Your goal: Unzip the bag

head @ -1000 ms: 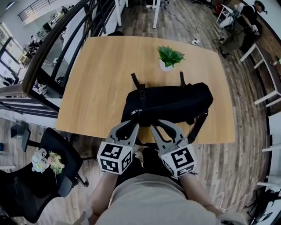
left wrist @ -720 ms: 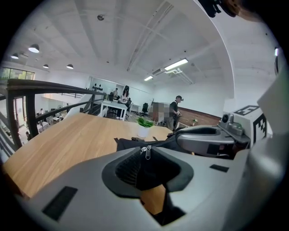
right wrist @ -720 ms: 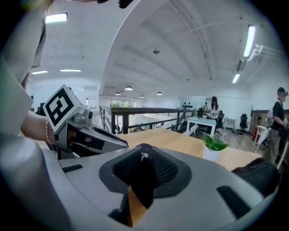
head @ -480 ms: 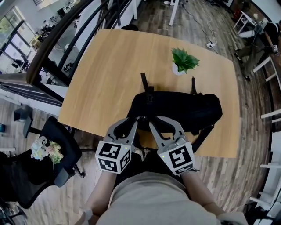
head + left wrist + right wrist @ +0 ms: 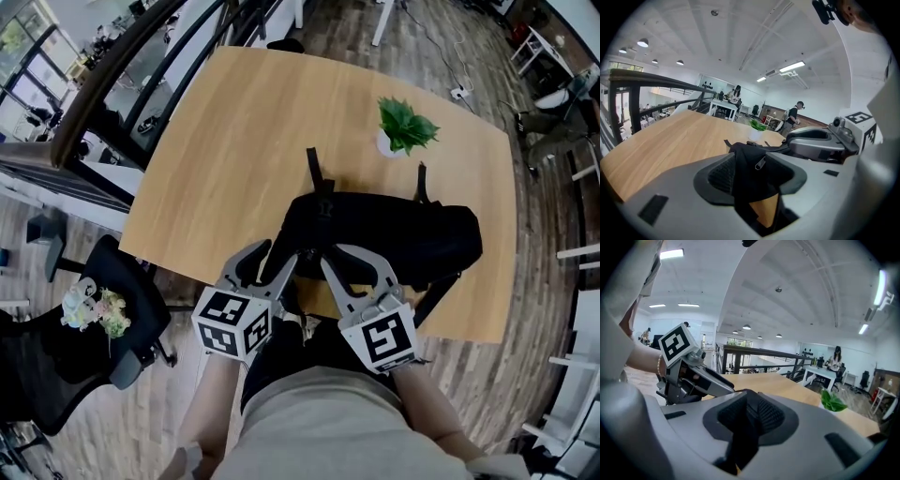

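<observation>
Pinching bag (image 5: 394, 234) fabric in right gripper (image 5: 751, 420) as anchor. Just opened jaws of left gripper (image 5: 757, 171) around zipper pull (image 5: 760, 162), not pressing, probably to regrip.

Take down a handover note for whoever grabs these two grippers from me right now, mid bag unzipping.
Left gripper: open. Its fingers have just been opening, and the zipper pull hangs between them, not pinched.
Right gripper: shut on a fold of the bag.
The bag lies at the near edge of the table, with the plant behind it.
Done: both grippers are at the bag's zipper end.
Left: pinch the pull and draw it along. No opened zip shows yet.
</observation>
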A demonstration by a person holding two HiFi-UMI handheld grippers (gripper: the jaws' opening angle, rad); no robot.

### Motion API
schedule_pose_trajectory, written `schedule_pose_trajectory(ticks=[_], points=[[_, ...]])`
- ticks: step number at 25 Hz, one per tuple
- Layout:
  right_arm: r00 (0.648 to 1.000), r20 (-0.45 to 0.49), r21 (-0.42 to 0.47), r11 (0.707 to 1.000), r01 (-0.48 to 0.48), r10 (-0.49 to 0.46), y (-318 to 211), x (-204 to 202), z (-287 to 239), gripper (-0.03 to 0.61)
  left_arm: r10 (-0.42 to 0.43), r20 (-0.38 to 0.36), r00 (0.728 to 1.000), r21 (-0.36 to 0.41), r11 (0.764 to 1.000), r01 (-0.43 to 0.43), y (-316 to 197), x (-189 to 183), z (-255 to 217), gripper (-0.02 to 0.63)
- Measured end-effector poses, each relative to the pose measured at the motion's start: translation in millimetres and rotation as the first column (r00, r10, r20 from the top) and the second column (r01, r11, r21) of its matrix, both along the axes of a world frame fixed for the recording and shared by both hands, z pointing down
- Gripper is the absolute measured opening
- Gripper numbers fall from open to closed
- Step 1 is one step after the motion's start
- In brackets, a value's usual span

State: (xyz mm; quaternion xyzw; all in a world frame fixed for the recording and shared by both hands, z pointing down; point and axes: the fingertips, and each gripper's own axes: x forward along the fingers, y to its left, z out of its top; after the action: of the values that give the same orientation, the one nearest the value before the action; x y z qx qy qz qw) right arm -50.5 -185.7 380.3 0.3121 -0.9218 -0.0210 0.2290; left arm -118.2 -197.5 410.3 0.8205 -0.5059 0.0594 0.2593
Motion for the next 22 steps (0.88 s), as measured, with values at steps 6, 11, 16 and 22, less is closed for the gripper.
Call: schedule_pose_trajectory(ticks=[6,11,16,22], points=[[0.992,-0.113,0.051,0.997,0.055,-0.049,4.0,-3.5,7.3,0.066,0.04,-0.079,0.996,-0.064,0.997,-0.045,-0.8,0.5,18.3,0.207],[0.975,-0.206,0.095,0.989,0.11,-0.088,8.9,-8.7,14.3,0.072,0.054,-0.156,0.986,-0.085,0.994,-0.068,-3.8,0.1,26.7,0.207],[0.939,-0.322,0.155,0.972,0.179,-0.122,14.4,-13.3,24.1,0.09,0.089,-0.171,0.981,-0.079,0.991,-0.103,-4.7,4.2,30.7,0.206],[0.859,-0.496,0.265,0.921,0.287,-0.125,19.0,-14.0,32.3,0.117,0.12,-0.102,0.988,-0.058,0.99,-0.126,-1.4,13.0,29.2,0.11]])
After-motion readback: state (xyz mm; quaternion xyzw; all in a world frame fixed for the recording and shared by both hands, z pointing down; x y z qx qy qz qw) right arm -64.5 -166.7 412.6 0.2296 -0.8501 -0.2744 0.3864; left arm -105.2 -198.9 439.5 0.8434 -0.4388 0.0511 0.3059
